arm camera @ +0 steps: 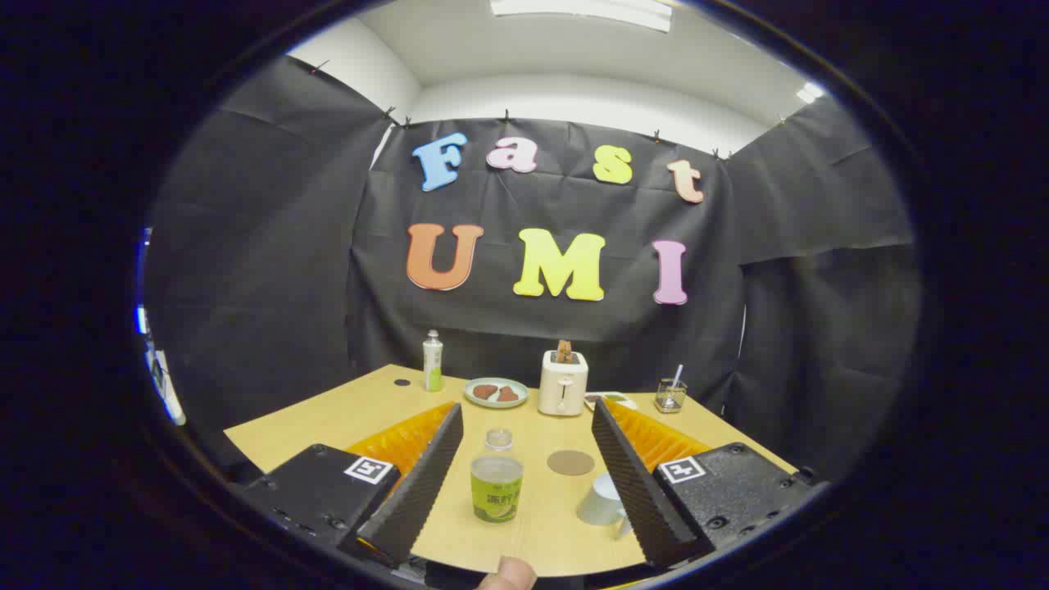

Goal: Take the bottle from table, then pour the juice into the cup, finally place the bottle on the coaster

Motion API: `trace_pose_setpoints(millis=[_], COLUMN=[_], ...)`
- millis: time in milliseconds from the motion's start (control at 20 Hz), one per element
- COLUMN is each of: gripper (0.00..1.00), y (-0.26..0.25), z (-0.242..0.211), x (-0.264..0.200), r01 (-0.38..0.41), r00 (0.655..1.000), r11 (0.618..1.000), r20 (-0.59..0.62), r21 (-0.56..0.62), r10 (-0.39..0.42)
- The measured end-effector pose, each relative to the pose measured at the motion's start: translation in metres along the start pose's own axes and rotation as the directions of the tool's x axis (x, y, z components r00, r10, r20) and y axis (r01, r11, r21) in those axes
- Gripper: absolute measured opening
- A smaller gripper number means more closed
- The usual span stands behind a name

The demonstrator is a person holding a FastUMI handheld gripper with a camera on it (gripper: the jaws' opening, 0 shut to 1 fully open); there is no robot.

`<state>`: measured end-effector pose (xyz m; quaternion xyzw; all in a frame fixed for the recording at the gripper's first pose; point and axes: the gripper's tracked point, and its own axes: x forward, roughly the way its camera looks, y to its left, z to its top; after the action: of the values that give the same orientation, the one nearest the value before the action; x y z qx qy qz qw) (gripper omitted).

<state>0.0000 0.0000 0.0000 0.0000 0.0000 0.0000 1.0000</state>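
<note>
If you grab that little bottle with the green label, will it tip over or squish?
The bottle stands upright between the open fingers of the hand-held gripper, taller than wide, so a high nudge could probably tip it. It looks like clear thin plastic, so a hard squeeze may dent it. Liquid seems to fill it, so likely a bit heavy.

Black cloth (262,246) hangs as the booth's walls on the left, far and right sides — pinned along its top edge. Above it, a white wall (590,106) meets a white ceiling (524,41) with a bright light panel (582,10). A light wooden desk (361,410) stands below.
</note>
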Motion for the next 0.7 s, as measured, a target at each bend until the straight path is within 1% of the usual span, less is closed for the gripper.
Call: trace_pose_setpoints(millis=[100, 250, 700], gripper=[1.0, 1.0, 1.0], y=[-0.003, -0.002, -0.024], z=[-0.002, -0.001, -0.012], x=[-0.002, -0.002, 0.004], r01=[0.006, -0.01, 0.03], r00=[1.0, 1.0, 1.0], r11=[1.0, 0.999, 0.996], r20=[0.002, 0.008, -0.004], r21=[0.01, 0.034, 0.081], r10=[-0.006, 0.009, -0.029])
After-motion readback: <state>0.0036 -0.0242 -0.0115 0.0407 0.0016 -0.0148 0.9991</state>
